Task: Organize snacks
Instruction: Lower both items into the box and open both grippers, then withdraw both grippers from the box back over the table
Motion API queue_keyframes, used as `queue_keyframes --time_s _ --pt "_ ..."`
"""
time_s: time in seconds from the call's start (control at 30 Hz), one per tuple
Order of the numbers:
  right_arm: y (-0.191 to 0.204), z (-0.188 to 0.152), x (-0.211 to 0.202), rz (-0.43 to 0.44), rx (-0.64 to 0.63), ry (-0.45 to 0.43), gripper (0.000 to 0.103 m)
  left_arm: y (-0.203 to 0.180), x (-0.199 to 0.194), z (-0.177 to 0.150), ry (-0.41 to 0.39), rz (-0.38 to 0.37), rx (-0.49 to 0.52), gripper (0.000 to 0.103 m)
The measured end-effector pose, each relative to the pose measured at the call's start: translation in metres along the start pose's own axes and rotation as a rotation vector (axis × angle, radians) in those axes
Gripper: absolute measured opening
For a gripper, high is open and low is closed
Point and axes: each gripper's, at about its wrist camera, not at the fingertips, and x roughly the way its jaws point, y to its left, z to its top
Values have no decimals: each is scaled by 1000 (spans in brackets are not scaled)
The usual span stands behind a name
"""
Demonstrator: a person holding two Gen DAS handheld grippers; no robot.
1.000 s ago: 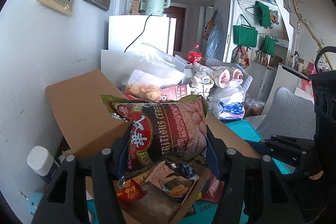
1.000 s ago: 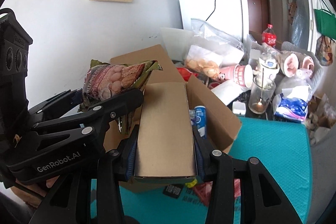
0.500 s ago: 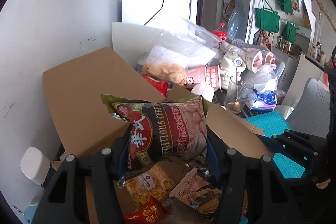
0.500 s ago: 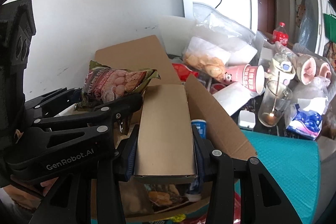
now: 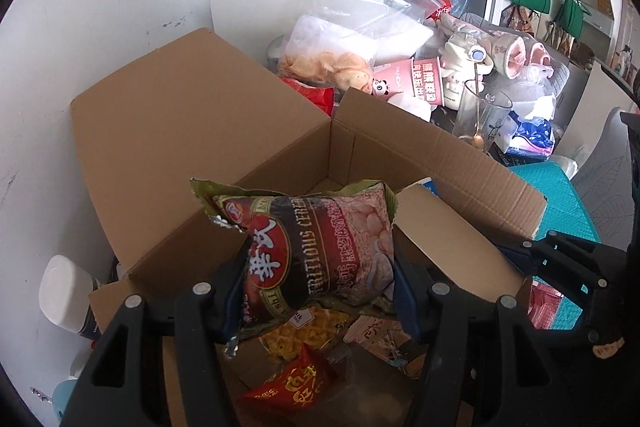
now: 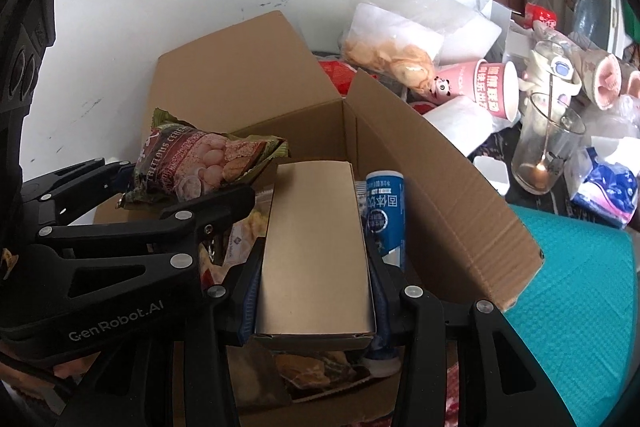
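Left black two-finger tongs (image 5: 316,291) angled downward, clamped on a dark red crinkled foil snack bag (image 5: 316,247). Right black tongs (image 6: 316,291) alongside, angled downward, clamped on a plain tan cardboard carton (image 6: 316,247).

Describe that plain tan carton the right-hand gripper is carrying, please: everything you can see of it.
The carton is a long, narrow box of plain tan card, unprinted on the faces that show and closed, with a folded flap at its near end. The right gripper clamps it by its two long sides, holding it lengthwise, pointing away over the open cardboard box. A blue tube stands close along its right side; whether they touch is unclear. Snack packets lie below it.
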Motion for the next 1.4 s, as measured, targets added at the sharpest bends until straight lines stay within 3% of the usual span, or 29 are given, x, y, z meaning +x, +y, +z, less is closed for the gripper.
queue_keyframes --time_s 0.3,0.63,0.97,1.4 --pt "-3 -3 1 -31 11 23 46 2 9 0 63 -9 -20 62" --pt "-11 -4 -8 -55 30 14 50 2 1 1 49 18 -17 68" --pt "-11 -4 -34 -98 37 -29 50 -1 -27 3 -13 -24 -15 68" --pt "-8 -25 -104 -167 61 -97 50 -32 -100 -17 -120 -110 -7 68"
